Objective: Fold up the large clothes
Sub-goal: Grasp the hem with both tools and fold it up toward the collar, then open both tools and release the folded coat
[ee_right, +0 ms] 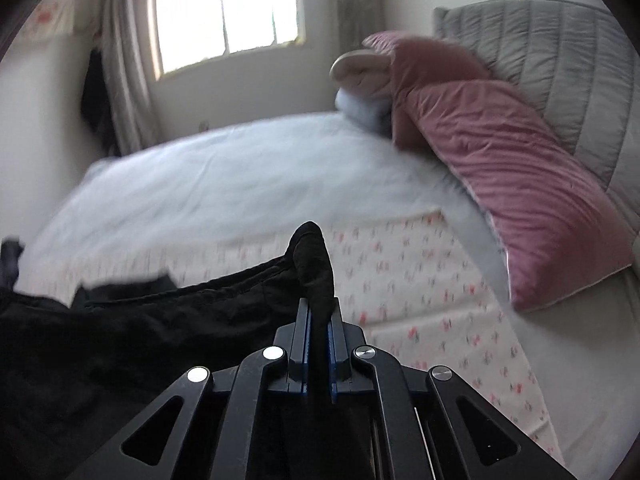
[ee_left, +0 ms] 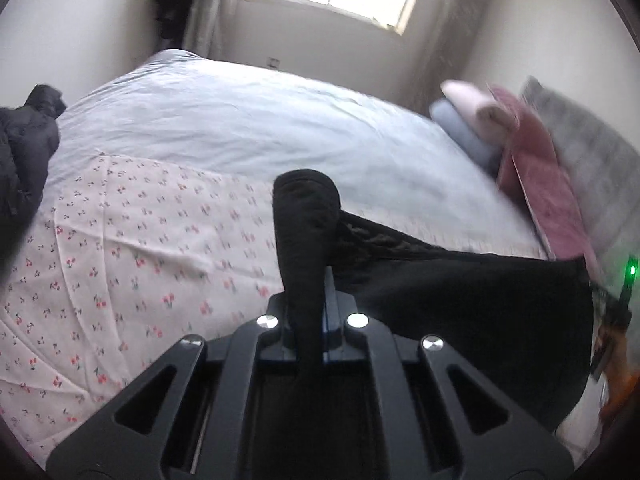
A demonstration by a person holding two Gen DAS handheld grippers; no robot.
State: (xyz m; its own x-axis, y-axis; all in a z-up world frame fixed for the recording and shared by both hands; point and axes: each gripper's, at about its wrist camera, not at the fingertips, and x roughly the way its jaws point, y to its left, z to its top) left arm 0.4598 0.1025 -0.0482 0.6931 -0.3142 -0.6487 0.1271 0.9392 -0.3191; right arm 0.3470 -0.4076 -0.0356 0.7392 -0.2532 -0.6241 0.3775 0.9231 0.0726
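— Behind everything, what is there?

— Daylight from a bright window [ee_right: 226, 12] at the top of both views, and below it a wide bed with a pale blue sheet [ee_left: 248, 120]. White cherry-print cloth [ee_left: 132, 248] covers its near part; a dusty-pink velvet pillow [ee_right: 516, 184] leans at the right.

— And the garment?

— Stretched between both grippers: a large black fabric garment [ee_left: 460, 304] fills the lower right of the left view and the lower left of the right view.

— The jaws?

— Left gripper [ee_left: 310, 296] has narrow jaws pinching a bunched black edge. Right gripper [ee_right: 319, 312] does likewise, blue pads closed on it.
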